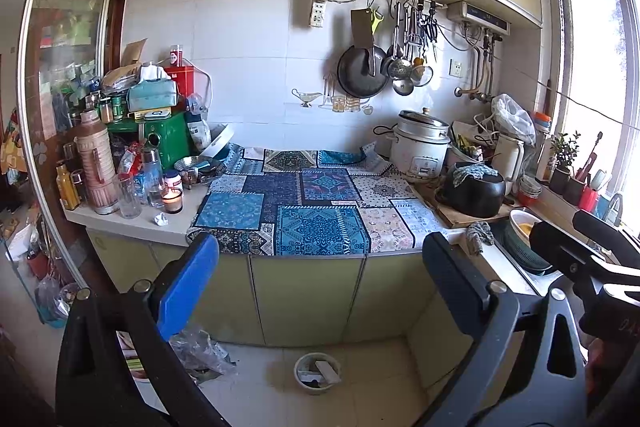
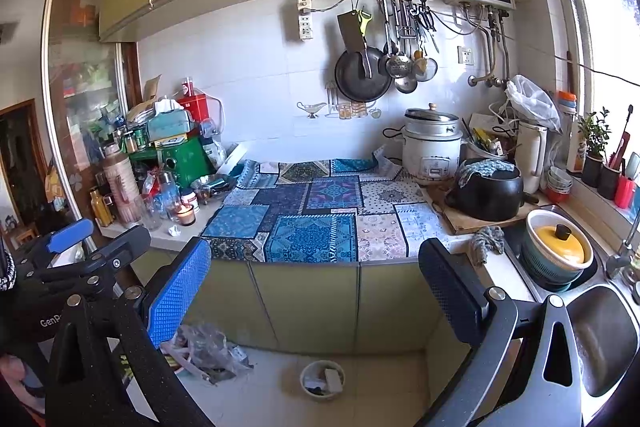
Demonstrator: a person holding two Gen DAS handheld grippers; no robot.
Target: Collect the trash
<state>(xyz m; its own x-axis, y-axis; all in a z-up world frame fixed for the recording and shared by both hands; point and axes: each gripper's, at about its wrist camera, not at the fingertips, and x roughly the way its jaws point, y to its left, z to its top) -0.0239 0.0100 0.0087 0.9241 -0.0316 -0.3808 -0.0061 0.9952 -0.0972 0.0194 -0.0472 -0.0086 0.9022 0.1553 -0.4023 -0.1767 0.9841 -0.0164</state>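
Kitchen: yellow-green cabinets are running above and below a bench (image 1: 132, 223) that is carrying a blue patchwork cloth (image 1: 304, 203) across its middle.
Left clutter: bottles, jars and a lit candle (image 1: 173, 200) are crowding the bench's left end, so free working surface there is lying only at the front edge.
Trash item: a small crumpled white paper ball (image 1: 161, 219) is sitting on the bare bench just beside the candle, near the front edge; it is appearing again in the right wrist view (image 2: 174, 230).
Floor: a small round bin (image 1: 317, 373) is standing on the tiles in front of the cabinet doors, and a crinkled plastic bag (image 1: 202, 351) is lying to its left; both are possibly task-related.
Left gripper (image 1: 320, 287): it is hanging well back from the bench with jaws spread wide and nothing between them.
Right gripper (image 2: 316, 291): it is likewise standing wide apart and empty, level with the cabinet fronts.
Judged step: both tools are probably standing off to survey before a reach.
Judged caution: the candle flame is burning close to the paper ball, so an approach from the front edge is looking safer.
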